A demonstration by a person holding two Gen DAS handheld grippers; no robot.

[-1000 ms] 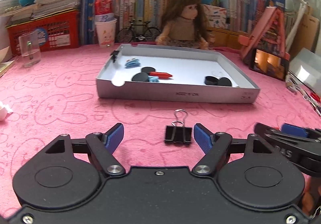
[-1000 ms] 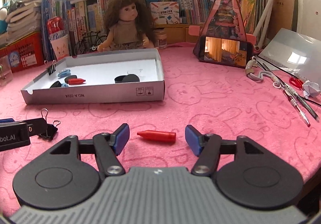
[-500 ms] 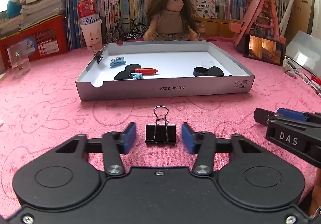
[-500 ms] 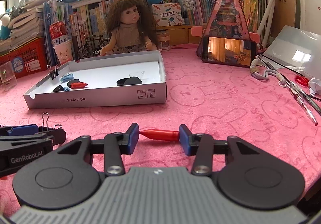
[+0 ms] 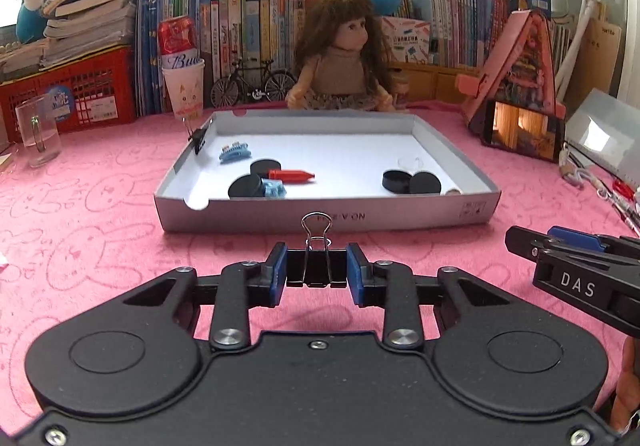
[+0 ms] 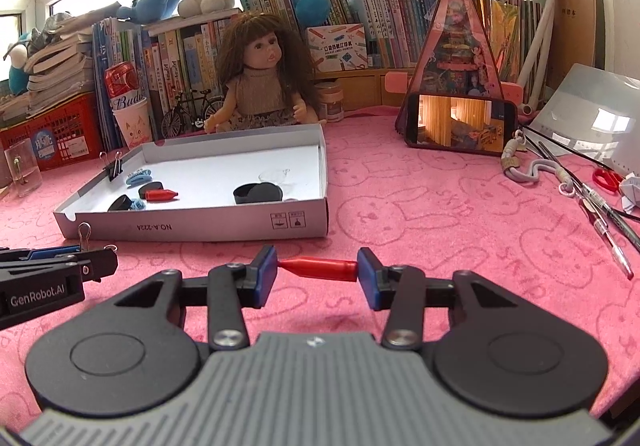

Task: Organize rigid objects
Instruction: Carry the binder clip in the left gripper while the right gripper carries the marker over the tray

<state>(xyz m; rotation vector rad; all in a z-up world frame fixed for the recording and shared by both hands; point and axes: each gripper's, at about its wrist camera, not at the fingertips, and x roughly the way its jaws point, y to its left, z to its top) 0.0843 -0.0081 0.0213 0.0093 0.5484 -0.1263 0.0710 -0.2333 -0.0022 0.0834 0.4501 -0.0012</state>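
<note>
My left gripper (image 5: pixel 316 271) is shut on a black binder clip (image 5: pixel 316 266), blue pads pressed on both of its sides, wire handle standing up. My right gripper (image 6: pixel 317 272) is shut on a red pen cap (image 6: pixel 320 269), held lengthwise end to end just over the pink cloth. Ahead lies a shallow white cardboard tray (image 5: pixel 328 214) holding black round lids (image 5: pixel 412 182), another red cap (image 5: pixel 291 176), blue clips (image 5: pixel 235 152) and a binder clip on its left wall (image 5: pixel 199 137). Each gripper shows at the edge of the other's view: the right gripper (image 5: pixel 576 270), the left gripper (image 6: pixel 52 270).
A doll (image 5: pixel 344 58) sits behind the tray (image 6: pixel 200 224). A glass (image 5: pixel 38 134) stands far left, a paper cup with a can (image 5: pixel 182 86) beside books. A phone against a pink house model (image 6: pixel 460 122), pens (image 6: pixel 600 218) and scissors (image 6: pixel 608 178) lie right.
Both grippers went from open to shut: the left closed onto the binder clip, the right onto the red cap. Both hands stayed roughly in place.
</note>
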